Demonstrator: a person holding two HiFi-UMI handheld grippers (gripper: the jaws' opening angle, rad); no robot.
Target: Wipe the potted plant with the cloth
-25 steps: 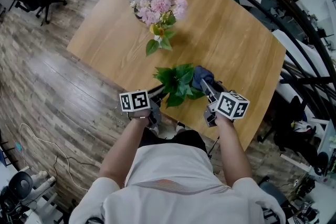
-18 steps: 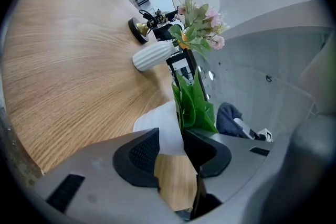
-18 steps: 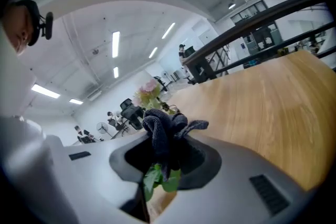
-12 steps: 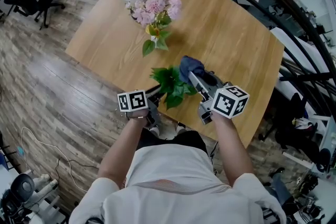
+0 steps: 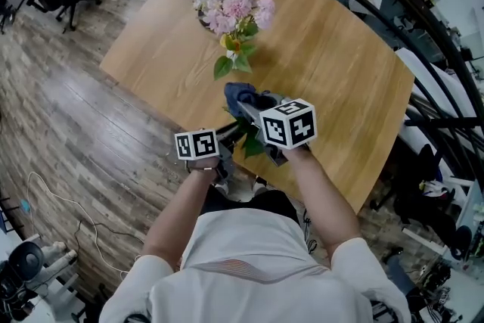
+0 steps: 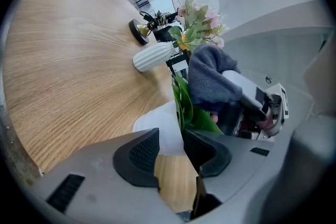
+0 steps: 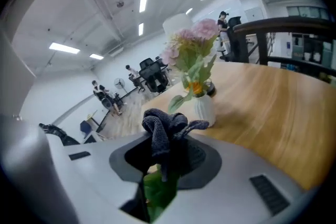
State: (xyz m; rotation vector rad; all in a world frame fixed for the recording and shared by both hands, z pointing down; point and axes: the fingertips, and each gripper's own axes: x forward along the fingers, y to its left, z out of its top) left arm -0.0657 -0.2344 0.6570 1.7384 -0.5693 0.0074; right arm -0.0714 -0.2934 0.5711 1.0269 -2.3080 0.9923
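**Wipe in hand: cloth up on the top leaves**

The potted plant (image 5: 252,145) stands at the near edge of the table (image 5: 325,64). It is on the person's side of the flower vase (image 5: 233,15) and not far from it.

- **Left gripper** (image 6: 170,145): clenched round the plant's white pot, bracing it.
- **Right gripper** (image 7: 165,157): pinches the dark blue cloth (image 7: 161,131) tight. The wad is bunched above its jaws and a green leaf shows just beneath them. The cloth sits over the foliage on the vase side of the plant.

**Judgement:** mid-wipe, working the upper leaves. The next move probably calls for a light drag along a leaf, outward from the stem. The pot should be held firm so it neither tips nor slides toward the vase.

**Hard to read:**
- From above, the right gripper's marker cube covers most of the plant.
- I cannot tell whether the cloth presses a leaf or rides just over it.
- The pot's base is hidden behind the left jaws.
- The leaves themselves show no sign of which have been wiped.
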